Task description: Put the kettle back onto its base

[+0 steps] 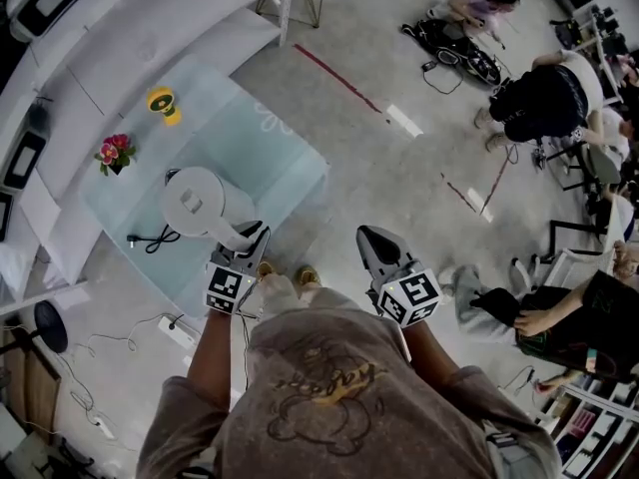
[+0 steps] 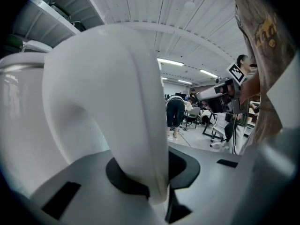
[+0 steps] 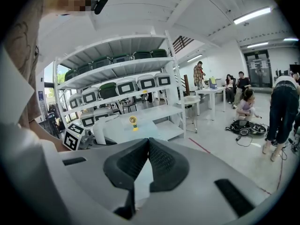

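Left gripper view | left hand-held gripper (image 2: 154,184) clamps kettle handle (image 2: 117,107); right hand-held gripper (image 3: 149,144) closed, empty

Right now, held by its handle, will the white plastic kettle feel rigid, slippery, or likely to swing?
Probably rigid: the white plastic kettle shows no flex where the left gripper clamps its curved handle. That glossy handle may pivot in the grip. Gripped from one side, the body could swing, so lower it gently over the glass table.

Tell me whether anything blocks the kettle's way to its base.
Nothing visible does. The left claw grips the kettle by its handle; the base seems hidden beneath it, only its cord showing. The flowers and yellow fan stand apart.
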Action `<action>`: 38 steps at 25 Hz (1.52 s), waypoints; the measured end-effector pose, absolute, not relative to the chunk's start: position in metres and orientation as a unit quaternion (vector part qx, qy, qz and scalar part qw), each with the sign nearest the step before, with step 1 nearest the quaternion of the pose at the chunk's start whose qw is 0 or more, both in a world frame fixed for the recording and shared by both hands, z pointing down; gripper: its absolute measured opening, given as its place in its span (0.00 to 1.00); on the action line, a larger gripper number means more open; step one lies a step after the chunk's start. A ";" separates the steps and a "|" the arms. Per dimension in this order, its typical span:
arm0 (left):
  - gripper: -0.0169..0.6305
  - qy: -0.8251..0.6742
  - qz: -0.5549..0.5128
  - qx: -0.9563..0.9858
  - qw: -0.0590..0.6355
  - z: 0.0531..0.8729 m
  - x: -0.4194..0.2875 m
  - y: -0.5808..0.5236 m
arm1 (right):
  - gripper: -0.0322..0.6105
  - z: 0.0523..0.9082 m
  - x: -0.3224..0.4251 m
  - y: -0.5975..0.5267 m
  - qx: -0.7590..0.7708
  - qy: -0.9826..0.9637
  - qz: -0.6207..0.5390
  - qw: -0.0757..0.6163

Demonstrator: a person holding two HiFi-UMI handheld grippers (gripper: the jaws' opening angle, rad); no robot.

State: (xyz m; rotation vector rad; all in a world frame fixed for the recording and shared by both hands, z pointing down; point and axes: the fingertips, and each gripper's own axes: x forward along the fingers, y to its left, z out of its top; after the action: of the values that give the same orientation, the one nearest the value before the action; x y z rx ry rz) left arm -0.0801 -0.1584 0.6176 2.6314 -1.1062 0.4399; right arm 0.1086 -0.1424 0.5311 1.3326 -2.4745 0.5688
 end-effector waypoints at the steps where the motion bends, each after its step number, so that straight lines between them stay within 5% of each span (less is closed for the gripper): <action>1: 0.14 -0.378 0.155 0.904 0.123 0.619 -0.079 -0.157 | 0.05 0.532 0.109 -0.142 0.460 -0.855 0.197 0.137; 38: 0.15 -0.371 0.192 0.903 0.098 0.635 -0.079 -0.138 | 0.05 0.545 0.110 -0.122 0.456 -0.855 0.202 0.144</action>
State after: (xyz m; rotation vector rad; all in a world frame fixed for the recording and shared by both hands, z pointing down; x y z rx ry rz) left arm -0.0793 -0.1377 0.6352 2.6722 -1.0979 0.5682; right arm 0.1095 -0.1224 0.5447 1.3151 -2.4643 0.5811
